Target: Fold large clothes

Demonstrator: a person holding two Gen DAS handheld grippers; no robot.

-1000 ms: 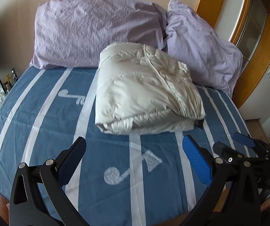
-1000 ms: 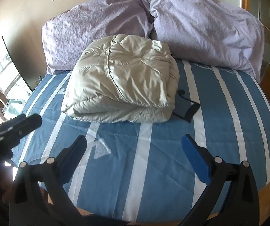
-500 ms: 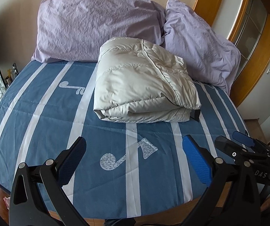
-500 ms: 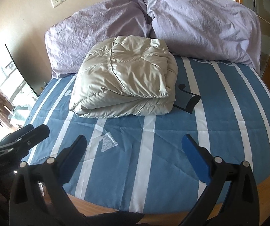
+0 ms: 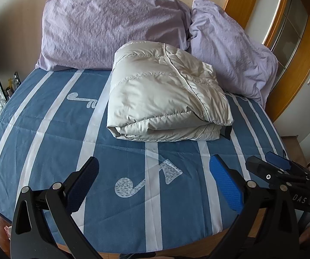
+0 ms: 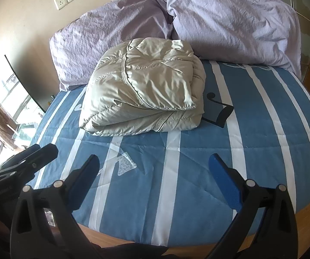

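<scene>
Your folded puffer jacket (image 5: 168, 95) sits as a squat bundle on the striped bedspread (image 5: 47, 133), its far edge against the lilac pillows (image 5: 111, 28), long axis across the bed. It lies straight ahead of both tools, well apart. Your left gripper (image 5: 154, 181) and right gripper (image 6: 154, 179) both gape, empty, neither clearly nearer.

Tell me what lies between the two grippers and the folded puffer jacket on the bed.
Nothing visible: only bare striped bedspread separates the open left gripper and open right gripper from the folded puffer jacket. The pillows sit behind it.
</scene>
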